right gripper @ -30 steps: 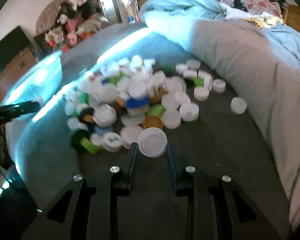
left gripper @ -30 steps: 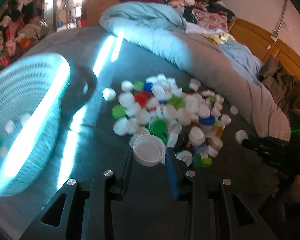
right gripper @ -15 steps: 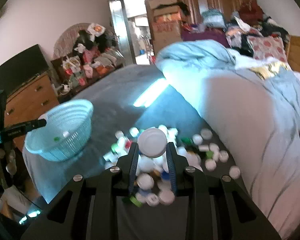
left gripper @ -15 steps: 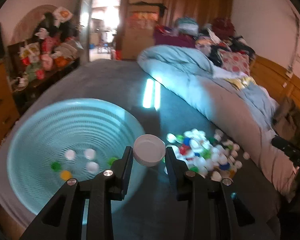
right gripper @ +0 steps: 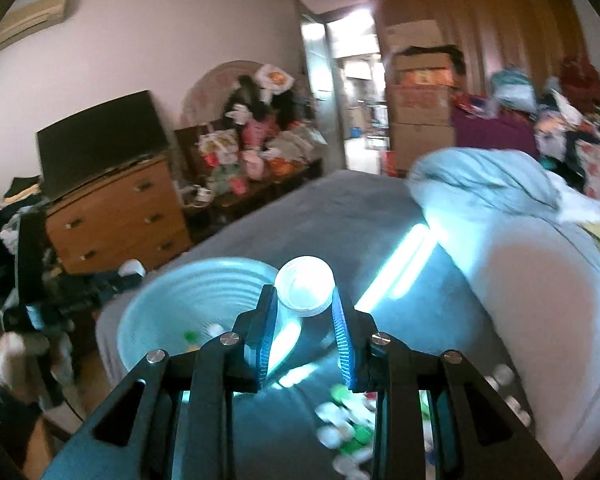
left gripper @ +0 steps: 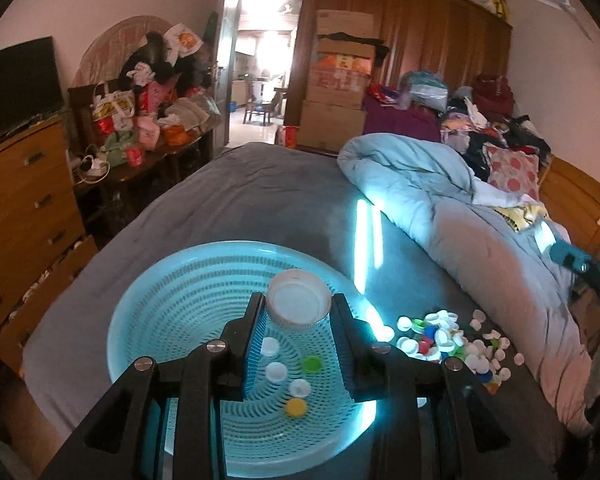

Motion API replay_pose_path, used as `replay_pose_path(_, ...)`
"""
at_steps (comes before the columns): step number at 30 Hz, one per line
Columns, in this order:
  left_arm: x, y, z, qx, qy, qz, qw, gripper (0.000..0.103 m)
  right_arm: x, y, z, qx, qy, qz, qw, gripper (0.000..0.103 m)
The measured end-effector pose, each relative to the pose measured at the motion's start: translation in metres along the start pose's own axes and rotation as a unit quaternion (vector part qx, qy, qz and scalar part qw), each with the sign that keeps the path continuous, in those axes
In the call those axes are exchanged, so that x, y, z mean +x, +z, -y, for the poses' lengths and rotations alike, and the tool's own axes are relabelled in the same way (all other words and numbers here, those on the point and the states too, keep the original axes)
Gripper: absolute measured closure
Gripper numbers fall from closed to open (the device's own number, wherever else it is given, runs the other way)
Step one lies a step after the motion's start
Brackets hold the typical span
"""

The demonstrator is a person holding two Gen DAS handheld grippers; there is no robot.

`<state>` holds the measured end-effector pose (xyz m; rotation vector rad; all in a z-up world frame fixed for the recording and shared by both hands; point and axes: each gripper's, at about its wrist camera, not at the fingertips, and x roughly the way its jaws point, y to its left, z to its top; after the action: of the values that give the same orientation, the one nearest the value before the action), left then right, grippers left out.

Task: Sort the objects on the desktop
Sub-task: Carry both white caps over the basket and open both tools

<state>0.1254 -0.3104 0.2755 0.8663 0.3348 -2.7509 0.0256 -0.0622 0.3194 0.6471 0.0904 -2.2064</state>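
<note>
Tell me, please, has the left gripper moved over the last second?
Yes. The left gripper, shut on a white cap, went from the cap pile leftward to above the blue basket.

The near rim of the light blue basket [left gripper: 152, 312] is hidden behind the black body of the left gripper [left gripper: 298, 312] in the left wrist view. In the right wrist view, the right gripper [right gripper: 304, 300] hides the basket's right side, and motion blur softens its mesh. The loose caps [right gripper: 348, 436] below the right gripper are smeared; their number cannot be determined. The far caps of the pile [left gripper: 452, 344] are too small to distinguish. Both gripper bodies are cut off by the bottom edge.
</note>
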Motion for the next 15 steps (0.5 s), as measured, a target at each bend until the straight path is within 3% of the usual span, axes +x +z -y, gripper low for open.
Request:
replay_pose_path(6, 0.021, -0.002, -0.032, -0.011, 0.009, -0.058, 0.9982, 0.068, 0.052, 0.022, -0.05, -0.033, 0.055, -0.054, 0.996, 0.078)
replay_pose_path(15, 0.049, -0.016, -0.053, -0.021, 0.001, -0.125, 0.9919, 0.068, 0.113, 0.002, -0.075, -0.003, 0.104, -0.15, 0.983, 0.078)
